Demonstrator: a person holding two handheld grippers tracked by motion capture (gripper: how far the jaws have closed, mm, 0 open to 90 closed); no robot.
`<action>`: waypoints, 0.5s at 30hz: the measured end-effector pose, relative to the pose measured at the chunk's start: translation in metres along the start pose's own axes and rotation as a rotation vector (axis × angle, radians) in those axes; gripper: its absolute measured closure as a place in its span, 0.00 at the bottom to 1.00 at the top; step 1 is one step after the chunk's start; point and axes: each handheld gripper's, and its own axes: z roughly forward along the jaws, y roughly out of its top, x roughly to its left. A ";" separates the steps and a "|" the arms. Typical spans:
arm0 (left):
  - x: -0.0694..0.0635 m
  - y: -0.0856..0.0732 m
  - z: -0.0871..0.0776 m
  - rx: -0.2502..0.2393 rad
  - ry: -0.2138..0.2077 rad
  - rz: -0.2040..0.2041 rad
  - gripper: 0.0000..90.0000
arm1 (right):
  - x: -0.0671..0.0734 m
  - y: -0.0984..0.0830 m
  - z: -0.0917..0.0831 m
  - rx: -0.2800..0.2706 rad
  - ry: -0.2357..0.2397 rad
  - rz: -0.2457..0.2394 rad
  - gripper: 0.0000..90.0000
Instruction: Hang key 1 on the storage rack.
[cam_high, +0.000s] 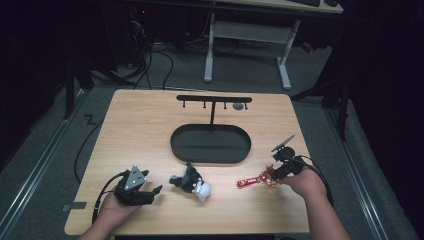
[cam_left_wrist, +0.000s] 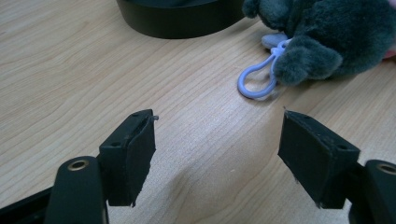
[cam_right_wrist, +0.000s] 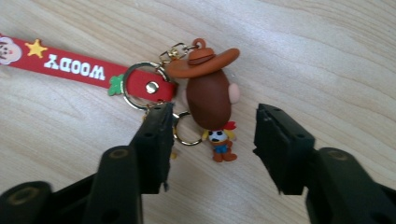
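A keychain lies on the wooden table at the front right: a red strap (cam_right_wrist: 70, 65) marked WOODY, metal rings, and a small cowboy figure (cam_right_wrist: 210, 93) with a brown hat. My right gripper (cam_right_wrist: 212, 114) points down at it with one jaw on each side of the figure; the pads do not press on it. From above, the right gripper (cam_high: 274, 175) hovers over the keychain (cam_high: 252, 181). My left gripper (cam_left_wrist: 217, 140) stands open over bare wood at the front left (cam_high: 152, 185). A grey and white plush toy (cam_high: 192, 183) with a blue clip (cam_left_wrist: 254, 84) lies just beyond it.
A black oval base (cam_high: 210, 144) with a post and a hook bar (cam_high: 214, 99) stands mid-table; its rim (cam_left_wrist: 177, 21) shows past the left jaws. Behind the table are a white desk frame (cam_high: 285, 60) and floor cables. Bare wood lies between the plush and the keychain.
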 end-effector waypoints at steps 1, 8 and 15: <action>0.000 0.000 0.000 0.000 0.001 0.001 0.31 | -0.001 0.001 0.001 -0.002 0.006 0.001 0.54; 0.001 0.000 -0.001 -0.003 0.002 -0.004 0.31 | -0.003 0.006 0.011 0.022 0.014 -0.013 0.56; 0.002 0.000 -0.002 -0.004 0.001 -0.008 0.31 | -0.004 0.012 0.022 0.047 0.025 0.006 0.60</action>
